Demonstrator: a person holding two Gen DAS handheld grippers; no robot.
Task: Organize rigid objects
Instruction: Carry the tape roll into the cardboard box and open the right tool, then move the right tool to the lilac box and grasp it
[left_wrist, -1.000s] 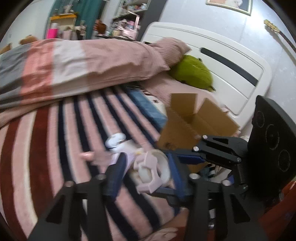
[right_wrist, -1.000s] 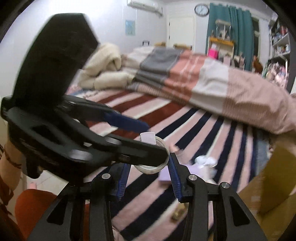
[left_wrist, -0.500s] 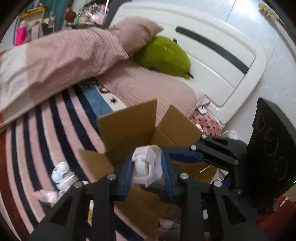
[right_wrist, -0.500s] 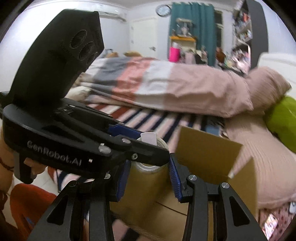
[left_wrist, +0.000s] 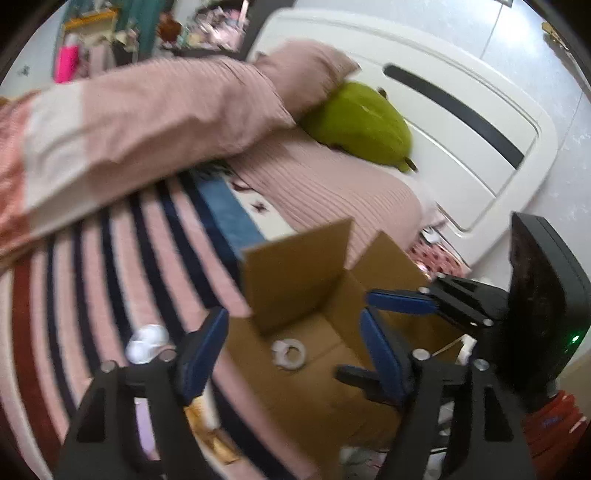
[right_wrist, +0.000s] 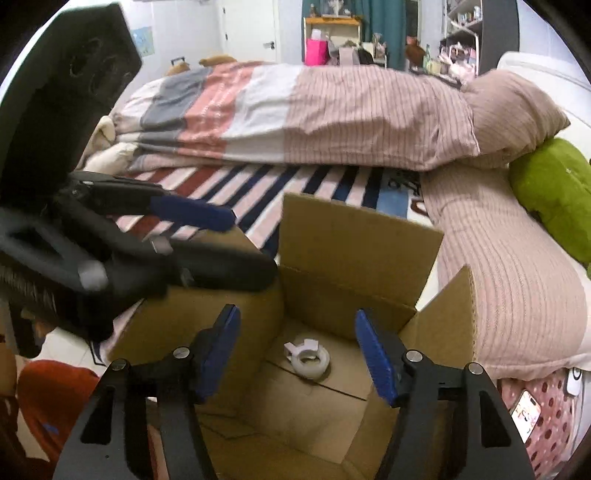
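An open cardboard box (left_wrist: 295, 266) (right_wrist: 354, 240) stands on the striped bed. A white tape roll (left_wrist: 289, 353) (right_wrist: 307, 358) lies on the box floor. My left gripper (left_wrist: 291, 354) is open and empty above the box. My right gripper (right_wrist: 297, 354) is open and empty above the box, over the roll. The right gripper's blue pads (left_wrist: 399, 301) show in the left wrist view, and the left gripper's blue pads (right_wrist: 192, 212) show in the right wrist view. A small white object (left_wrist: 146, 341) lies on the bed left of the box.
A folded striped duvet (right_wrist: 295, 114) and pillow (right_wrist: 513, 110) lie behind the box. A green plush (left_wrist: 358, 125) (right_wrist: 554, 192) rests by the white headboard (left_wrist: 461, 118). A gold wrapper (left_wrist: 210, 428) and a lilac item (left_wrist: 144, 428) lie near the bed's edge.
Both grippers moved from the bed to over the box. The jaws opened and the white tape roll dropped onto the box floor.
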